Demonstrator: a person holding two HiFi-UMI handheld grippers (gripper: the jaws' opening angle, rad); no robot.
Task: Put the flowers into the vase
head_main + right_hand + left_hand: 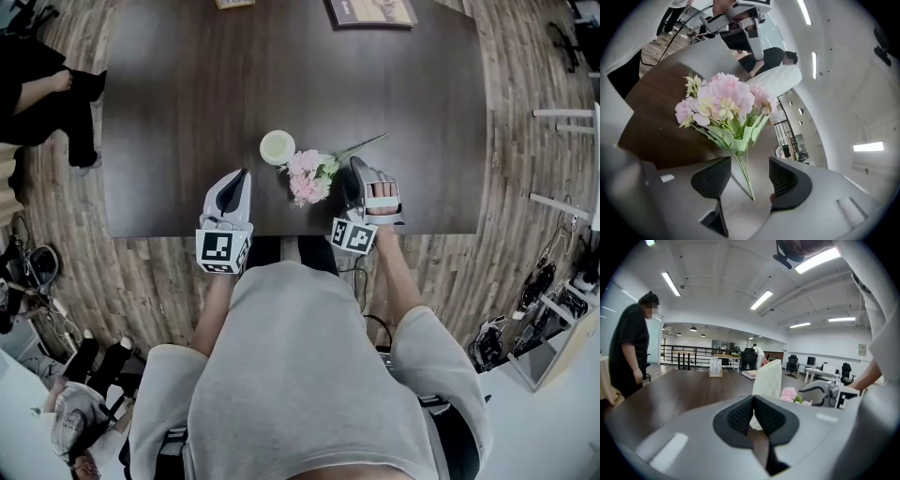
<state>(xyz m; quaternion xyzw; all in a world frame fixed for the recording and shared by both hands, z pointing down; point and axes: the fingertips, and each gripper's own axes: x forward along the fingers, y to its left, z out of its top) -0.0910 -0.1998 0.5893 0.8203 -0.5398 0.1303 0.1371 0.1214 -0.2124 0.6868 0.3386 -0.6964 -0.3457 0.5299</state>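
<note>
Flowers [309,176] lie on the table [187,112] at the vase's [277,147] five o'clock. Their stems sit between the right gripper's [750,176] wide-apart jaws, and neither pad presses them. Left gripper [753,414], at the vase's seven o'clock, is closed on nothing.

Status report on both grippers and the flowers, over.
Left gripper shut, empty. Right gripper open, stem between jaws, not gripped. Flowers on table beside vase. Nothing blocking vase.
</note>
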